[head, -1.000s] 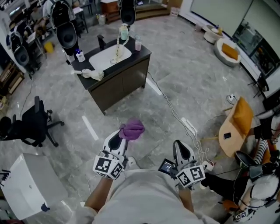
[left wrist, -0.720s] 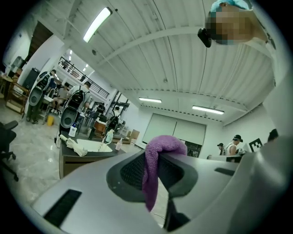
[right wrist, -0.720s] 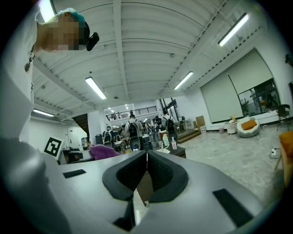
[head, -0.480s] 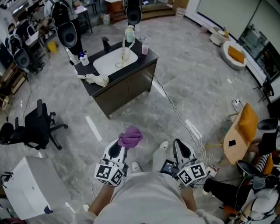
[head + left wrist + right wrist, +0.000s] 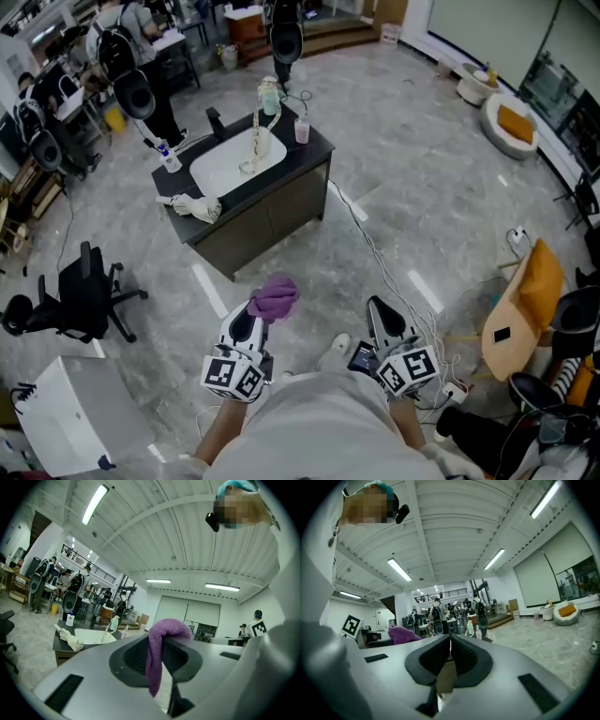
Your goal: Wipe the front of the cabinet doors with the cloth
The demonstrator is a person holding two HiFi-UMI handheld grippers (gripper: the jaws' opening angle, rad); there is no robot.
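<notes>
A dark cabinet [image 5: 272, 216] with a black top and white sink stands on the grey floor ahead of me, its two front doors facing me. My left gripper [image 5: 255, 317] is shut on a purple cloth [image 5: 275, 297], which bunches above its tips and hangs between the jaws; the purple cloth [image 5: 161, 644] fills the middle of the left gripper view. My right gripper [image 5: 378, 314] is shut with nothing in it, to the right of the left one. Both are held close to my body, well short of the cabinet [image 5: 61, 651].
On the cabinet top lie a rolled white towel [image 5: 195, 206], bottles [image 5: 269, 94] and a pink cup [image 5: 302, 129]. A black office chair [image 5: 80, 300] and a white box [image 5: 61, 422] sit at left. Cables [image 5: 394, 272] trail across the floor at right, near an orange chair [image 5: 525, 300].
The cabinet has shifted slightly in the head view as I moved. Both grippers stay close to my body, the cloth still held.
</notes>
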